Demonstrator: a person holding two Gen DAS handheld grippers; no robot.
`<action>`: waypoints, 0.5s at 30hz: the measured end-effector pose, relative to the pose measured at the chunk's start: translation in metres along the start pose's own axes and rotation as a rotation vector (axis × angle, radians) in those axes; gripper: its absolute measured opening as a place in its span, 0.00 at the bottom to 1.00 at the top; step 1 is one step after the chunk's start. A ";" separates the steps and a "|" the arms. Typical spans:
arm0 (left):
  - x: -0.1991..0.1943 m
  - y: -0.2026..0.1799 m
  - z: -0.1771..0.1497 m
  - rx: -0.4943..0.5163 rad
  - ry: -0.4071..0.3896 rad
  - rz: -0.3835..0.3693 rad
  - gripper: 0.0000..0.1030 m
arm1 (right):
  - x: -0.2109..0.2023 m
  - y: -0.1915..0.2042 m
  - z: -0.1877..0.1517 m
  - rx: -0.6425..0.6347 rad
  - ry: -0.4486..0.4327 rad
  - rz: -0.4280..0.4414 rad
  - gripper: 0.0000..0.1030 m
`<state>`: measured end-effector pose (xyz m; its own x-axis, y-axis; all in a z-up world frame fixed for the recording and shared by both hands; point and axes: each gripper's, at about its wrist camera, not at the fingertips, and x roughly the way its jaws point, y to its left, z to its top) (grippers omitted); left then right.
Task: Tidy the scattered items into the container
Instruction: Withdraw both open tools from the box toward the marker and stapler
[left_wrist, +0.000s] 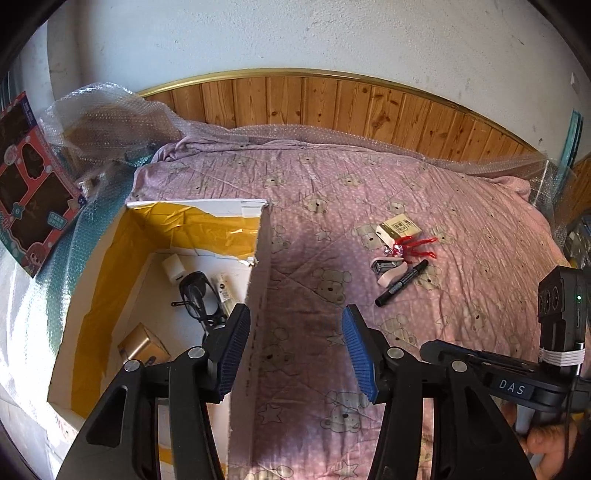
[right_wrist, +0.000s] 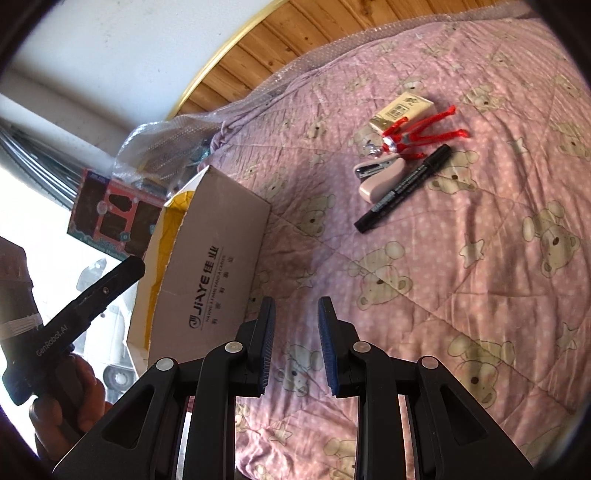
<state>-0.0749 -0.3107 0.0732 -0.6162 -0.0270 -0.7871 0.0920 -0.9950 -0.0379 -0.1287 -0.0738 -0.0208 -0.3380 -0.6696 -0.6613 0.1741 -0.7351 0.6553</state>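
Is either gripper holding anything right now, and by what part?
Nothing. The left gripper and right gripper are both open and empty.

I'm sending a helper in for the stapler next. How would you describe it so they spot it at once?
On the pink bear-print quilt, right of the cardboard box, lies a small cluster of items. The stapler is the pale pink, rounded piece at the cluster's near edge, beside the black marker and below the red-stringed trinket. It alone shows a metal mouth.

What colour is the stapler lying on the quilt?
Pale pink, with a metal jaw. The stapler shows best in the right wrist view.
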 end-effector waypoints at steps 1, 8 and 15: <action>0.004 -0.005 -0.001 0.005 0.006 -0.005 0.52 | -0.002 -0.006 0.001 0.010 -0.003 -0.001 0.26; 0.035 -0.040 -0.004 0.042 0.055 -0.046 0.52 | -0.008 -0.038 0.011 0.070 -0.024 -0.018 0.26; 0.071 -0.068 -0.002 0.057 0.102 -0.089 0.52 | -0.003 -0.061 0.024 0.109 -0.029 -0.034 0.26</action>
<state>-0.1229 -0.2443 0.0185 -0.5367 0.0682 -0.8410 -0.0055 -0.9970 -0.0774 -0.1599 -0.0241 -0.0500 -0.3689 -0.6401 -0.6740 0.0607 -0.7402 0.6697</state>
